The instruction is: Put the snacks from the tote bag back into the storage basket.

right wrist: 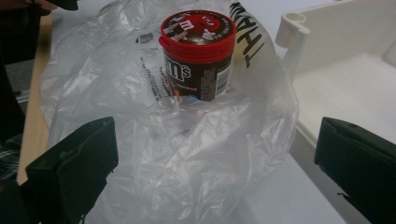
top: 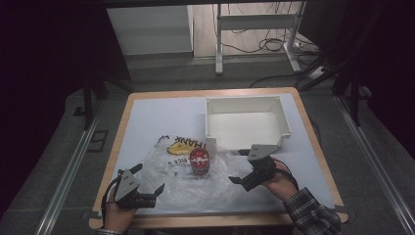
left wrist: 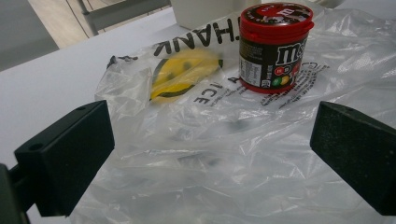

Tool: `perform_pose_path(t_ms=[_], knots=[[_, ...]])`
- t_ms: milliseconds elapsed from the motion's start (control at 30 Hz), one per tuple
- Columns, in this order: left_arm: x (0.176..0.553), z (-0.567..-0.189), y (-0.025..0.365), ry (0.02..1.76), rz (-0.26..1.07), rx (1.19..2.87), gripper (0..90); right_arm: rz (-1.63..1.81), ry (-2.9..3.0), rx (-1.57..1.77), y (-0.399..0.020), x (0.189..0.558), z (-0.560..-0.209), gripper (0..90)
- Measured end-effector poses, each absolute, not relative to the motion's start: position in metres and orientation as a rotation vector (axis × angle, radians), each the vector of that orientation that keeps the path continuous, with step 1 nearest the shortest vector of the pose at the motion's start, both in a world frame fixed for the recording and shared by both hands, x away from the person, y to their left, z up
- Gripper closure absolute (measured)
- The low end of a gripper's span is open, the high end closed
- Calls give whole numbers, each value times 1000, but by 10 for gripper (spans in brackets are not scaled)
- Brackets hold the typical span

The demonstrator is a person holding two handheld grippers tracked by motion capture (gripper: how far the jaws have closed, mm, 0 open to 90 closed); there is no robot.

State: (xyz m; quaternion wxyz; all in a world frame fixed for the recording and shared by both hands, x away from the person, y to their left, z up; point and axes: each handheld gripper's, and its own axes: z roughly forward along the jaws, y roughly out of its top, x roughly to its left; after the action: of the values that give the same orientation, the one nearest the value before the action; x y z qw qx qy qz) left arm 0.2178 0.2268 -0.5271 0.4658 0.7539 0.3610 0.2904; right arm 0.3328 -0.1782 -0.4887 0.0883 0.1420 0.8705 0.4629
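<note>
Jaws released on both grippers, either side of a clear plastic bag [top: 181, 169] at lower centre of the high view.

Thin, limp and slippery, the bag will likely crumple and slide; a pinch on its loose near edge looks surest. A red-lidded candy jar [top: 199, 162] stands upright on it, stiff and light. Left gripper [top: 148, 189] and right gripper [top: 238, 168] flank it; a white tray [top: 284, 120] sits upper right on the tabletop [top: 147, 117].

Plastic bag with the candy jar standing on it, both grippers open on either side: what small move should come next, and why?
Probably the left gripper should close on the near edge of the plastic bag. Its jaws stand open with crumpled film between them, the candy jar stands upright on the bag, and the right gripper waits open at the bag's other side.
</note>
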Motion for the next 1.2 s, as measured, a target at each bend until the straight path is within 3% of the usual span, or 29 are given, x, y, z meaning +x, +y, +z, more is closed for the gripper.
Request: perform_pose_path(t_ms=[1200], knots=[[218, -528, 226, 879, 717, 1878, 0, 1313, 2675, 480, -140, 342, -490, 0]])
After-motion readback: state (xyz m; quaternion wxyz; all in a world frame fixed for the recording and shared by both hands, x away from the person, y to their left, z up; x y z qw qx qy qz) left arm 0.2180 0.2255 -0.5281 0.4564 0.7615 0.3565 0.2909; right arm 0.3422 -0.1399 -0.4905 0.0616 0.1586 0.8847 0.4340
